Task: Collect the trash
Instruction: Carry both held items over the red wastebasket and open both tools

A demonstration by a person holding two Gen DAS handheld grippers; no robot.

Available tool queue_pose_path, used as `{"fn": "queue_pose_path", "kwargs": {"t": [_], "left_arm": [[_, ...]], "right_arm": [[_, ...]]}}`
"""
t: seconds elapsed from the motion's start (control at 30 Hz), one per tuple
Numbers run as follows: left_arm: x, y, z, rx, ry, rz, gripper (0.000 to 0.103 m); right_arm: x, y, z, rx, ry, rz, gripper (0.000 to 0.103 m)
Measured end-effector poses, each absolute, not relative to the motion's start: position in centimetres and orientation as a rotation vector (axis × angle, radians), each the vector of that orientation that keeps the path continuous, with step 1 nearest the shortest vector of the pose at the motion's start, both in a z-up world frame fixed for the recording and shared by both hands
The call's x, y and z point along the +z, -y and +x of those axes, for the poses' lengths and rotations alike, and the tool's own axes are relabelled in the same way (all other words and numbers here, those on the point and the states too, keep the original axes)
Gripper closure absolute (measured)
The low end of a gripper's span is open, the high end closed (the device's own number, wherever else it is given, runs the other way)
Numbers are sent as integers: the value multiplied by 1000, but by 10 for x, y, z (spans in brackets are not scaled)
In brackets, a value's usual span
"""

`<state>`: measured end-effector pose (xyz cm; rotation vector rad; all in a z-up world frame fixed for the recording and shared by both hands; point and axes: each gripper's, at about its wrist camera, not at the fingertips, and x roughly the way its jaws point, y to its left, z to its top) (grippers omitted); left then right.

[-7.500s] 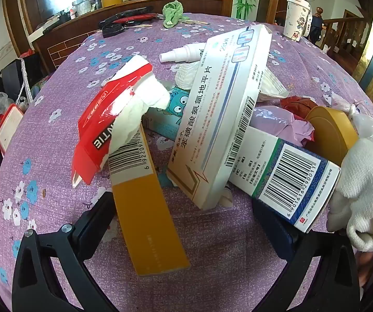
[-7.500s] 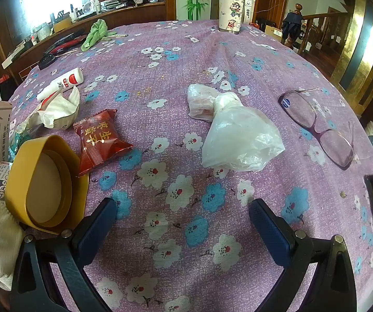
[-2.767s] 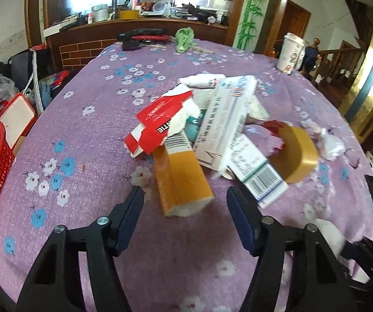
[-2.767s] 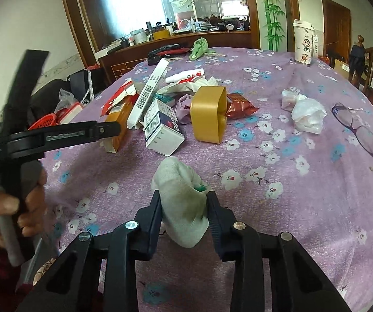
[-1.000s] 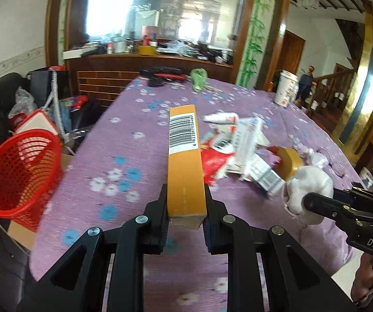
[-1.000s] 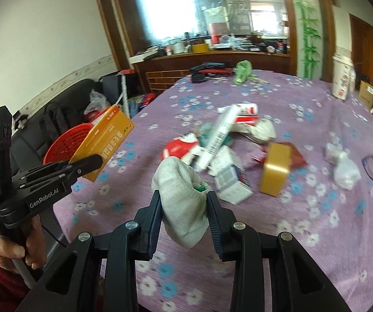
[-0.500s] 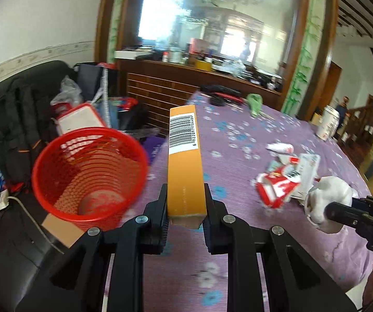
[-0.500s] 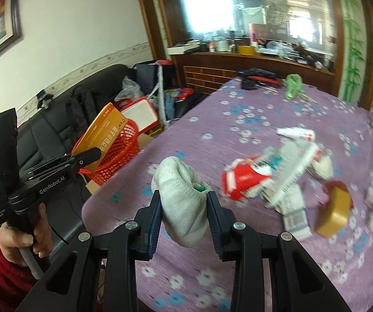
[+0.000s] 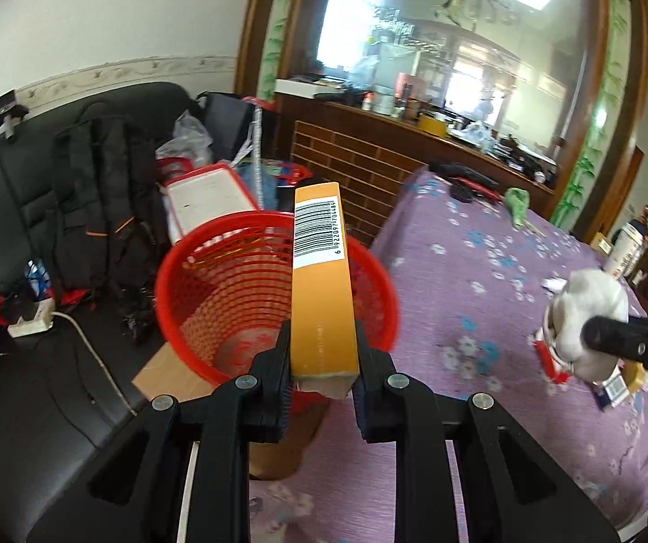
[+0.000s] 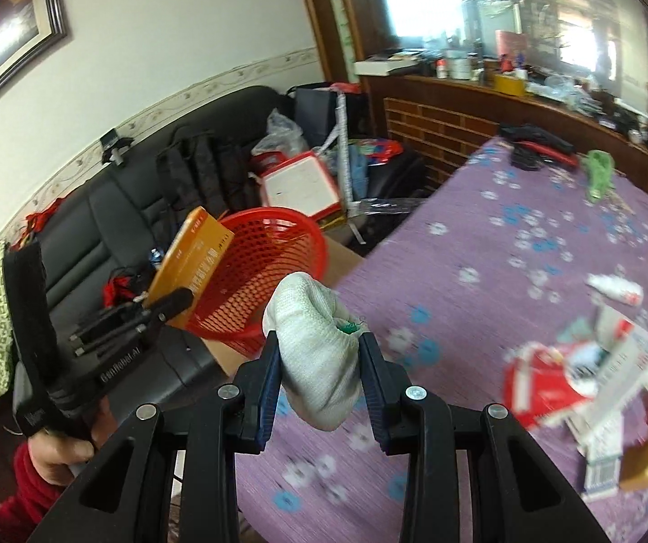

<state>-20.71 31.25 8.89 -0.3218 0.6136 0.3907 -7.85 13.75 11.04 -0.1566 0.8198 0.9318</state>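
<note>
My left gripper (image 9: 320, 378) is shut on a long orange box (image 9: 322, 289) with a barcode, held upright in front of the red mesh basket (image 9: 215, 289) on the floor beside the table. In the right wrist view the same orange box (image 10: 190, 267) leans at the red basket (image 10: 274, 271) rim, in the left gripper (image 10: 174, 305). My right gripper (image 10: 321, 384) is shut on a white cloth glove (image 10: 317, 348), over the table's left edge. The white glove (image 9: 586, 316) also shows at the right of the left wrist view.
A purple flowered tablecloth (image 10: 504, 271) covers the table, with a pile of boxes and a red packet (image 10: 550, 380) on its right part. A black sofa (image 9: 30, 208) with a backpack (image 9: 97, 208) stands behind the basket. A cardboard box (image 9: 165, 375) lies under the basket.
Both grippers have swung left, away from the pile and toward the table's edge. The red basket is now larger and centred behind the orange box. Both grips are unchanged.
</note>
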Motion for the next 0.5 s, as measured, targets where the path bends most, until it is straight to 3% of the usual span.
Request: {"fn": "queue_pose_path", "kwargs": {"t": [0.5], "left_arm": [[62, -363, -204, 435, -652, -373, 82]], "right_arm": [[94, -241, -47, 988, -890, -173, 67]]}}
